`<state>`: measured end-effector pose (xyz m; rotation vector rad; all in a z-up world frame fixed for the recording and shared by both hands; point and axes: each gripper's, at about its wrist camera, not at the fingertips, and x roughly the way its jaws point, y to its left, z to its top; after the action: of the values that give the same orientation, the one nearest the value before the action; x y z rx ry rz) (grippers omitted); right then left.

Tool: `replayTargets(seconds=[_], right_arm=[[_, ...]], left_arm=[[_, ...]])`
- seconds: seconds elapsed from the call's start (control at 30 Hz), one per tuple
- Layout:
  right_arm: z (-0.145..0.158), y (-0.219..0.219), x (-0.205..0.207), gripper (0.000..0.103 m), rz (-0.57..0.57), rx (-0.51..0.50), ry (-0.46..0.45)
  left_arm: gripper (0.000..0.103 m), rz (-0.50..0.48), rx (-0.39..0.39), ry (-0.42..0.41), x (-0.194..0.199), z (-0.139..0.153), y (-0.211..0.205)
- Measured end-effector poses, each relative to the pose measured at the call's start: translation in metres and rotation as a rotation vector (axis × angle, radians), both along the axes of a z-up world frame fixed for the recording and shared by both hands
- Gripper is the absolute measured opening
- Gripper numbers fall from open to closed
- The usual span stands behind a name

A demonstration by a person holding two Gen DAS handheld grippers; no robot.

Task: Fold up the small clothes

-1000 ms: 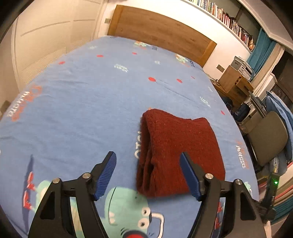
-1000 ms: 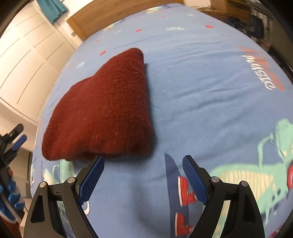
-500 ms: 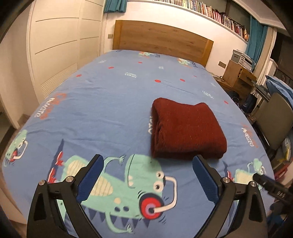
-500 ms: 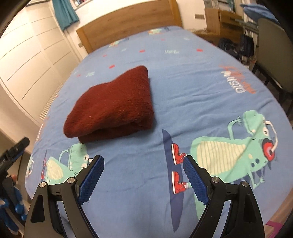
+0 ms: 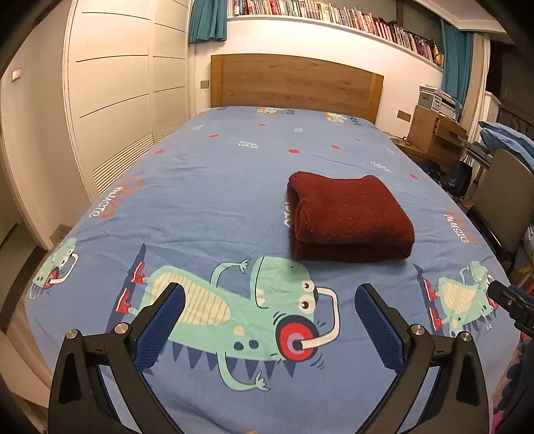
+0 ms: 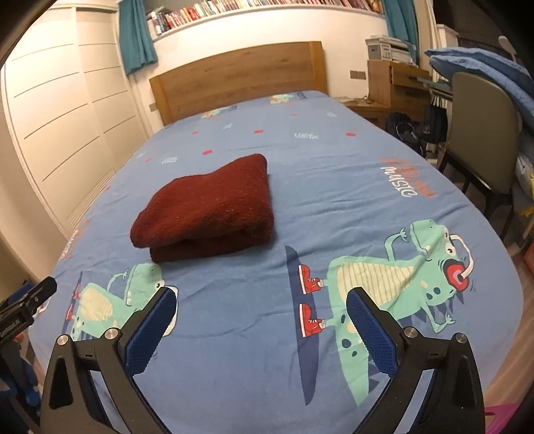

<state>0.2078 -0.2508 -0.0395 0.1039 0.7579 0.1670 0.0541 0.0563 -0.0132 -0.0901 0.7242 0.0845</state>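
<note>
Across the whole lower field of both wrist views spreads the bed [image 5: 207,187], covered by a blue sheet printed with green cartoon dinosaurs and red dots. Wooden headboard [image 5: 293,83] at the far end; white wardrobe doors [image 5: 116,100] along the left; a chair [image 6: 484,133] and a small wooden cabinet [image 5: 434,133] at the right. Long bookshelf [image 5: 333,16] high on the far wall.

Dark red garment [image 5: 347,217] lies on the sheet, right of centre in the left wrist view, in the middle stretch of the bed. No other clothing shows on the bed.

Progress, as a judgement: this piece looks finished. It sits as a compact, roughly rectangular bundle of at least two thick layers, with a rounded fold along its left side and layered edges facing the near end. Nothing about it seems to need another fold; at most a squaring of the near edge. Whether more items wait is not visible.

Fabric appears thick, fuzzy, knit-like or fleecy, and holds its shape without sagging open.

Left gripper [image 5: 267,320] hangs above the near part of the bed, jaws spread wide, nothing between them, well apart from the garment. Right gripper [image 6: 260,317] likewise: wide apart, empty, over the near sheet.
</note>
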Motion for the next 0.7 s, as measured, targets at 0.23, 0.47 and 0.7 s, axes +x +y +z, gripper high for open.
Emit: replayTargets(seconds=[0.23,0.47,0.7], right_arm=[[0.002,0.002,-0.019,0.102,0.001,-0.043,-0.061],[0.007,0.001,-0.032,0.102,-0.017,-0.081,-0.109],[0.016,-0.007,-0.040,0.102,-0.046,-0.081,-0.150]], left_arm=[[0.100,0.000,0.015,-0.008,-0.011,-0.006,-0.006],[0.100,0.006,0.070,-0.036,-0.016,-0.007,-0.019],[0.100,0.010,0.108,-0.066,-0.019,-0.005,-0.027]])
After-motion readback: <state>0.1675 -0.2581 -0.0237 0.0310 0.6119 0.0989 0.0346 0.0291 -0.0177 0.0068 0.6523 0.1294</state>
